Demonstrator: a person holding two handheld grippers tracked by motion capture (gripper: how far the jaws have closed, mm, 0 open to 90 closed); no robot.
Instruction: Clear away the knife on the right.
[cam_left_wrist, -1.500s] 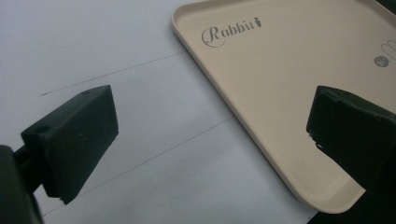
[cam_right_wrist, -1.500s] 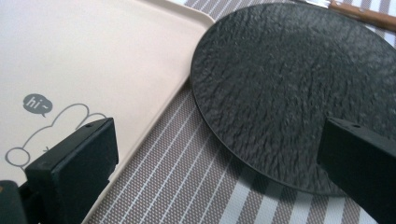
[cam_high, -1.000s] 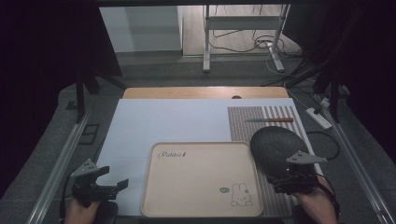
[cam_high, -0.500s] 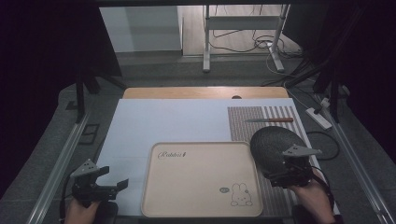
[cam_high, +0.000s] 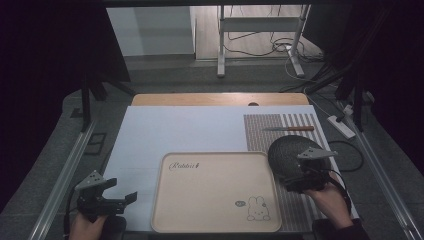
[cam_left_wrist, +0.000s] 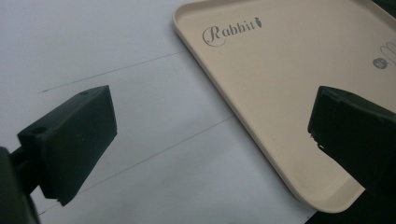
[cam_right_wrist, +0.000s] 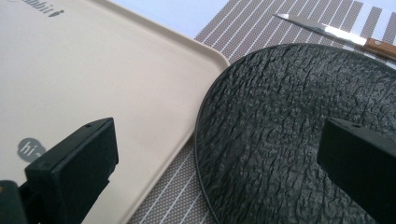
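Observation:
A beige tray (cam_high: 215, 192) printed with "Rabbit" and a bunny lies empty at the front middle of the table. To its right a black textured plate (cam_high: 287, 150) rests on a striped placemat (cam_high: 280, 122). My right gripper (cam_high: 300, 172) hovers open over the plate's near edge; its own view shows the plate (cam_right_wrist: 289, 126) between wide jaws, with the tray's corner (cam_right_wrist: 116, 70) at the left. My left gripper (cam_high: 122, 190) is open above the white mat left of the tray, and its view shows the tray's rim (cam_left_wrist: 224, 107) ahead.
A knife (cam_high: 290, 128) with a wooden handle lies on the placemat behind the plate, also visible as the knife (cam_right_wrist: 336, 35) in the right gripper view. A white mat (cam_high: 190, 130) covers most of the table. Metal rails run along both sides, and cables lie on the floor beyond.
My right gripper has moved a little forward, farther over the black plate. The left gripper, the tray and the knife have stayed where they were.

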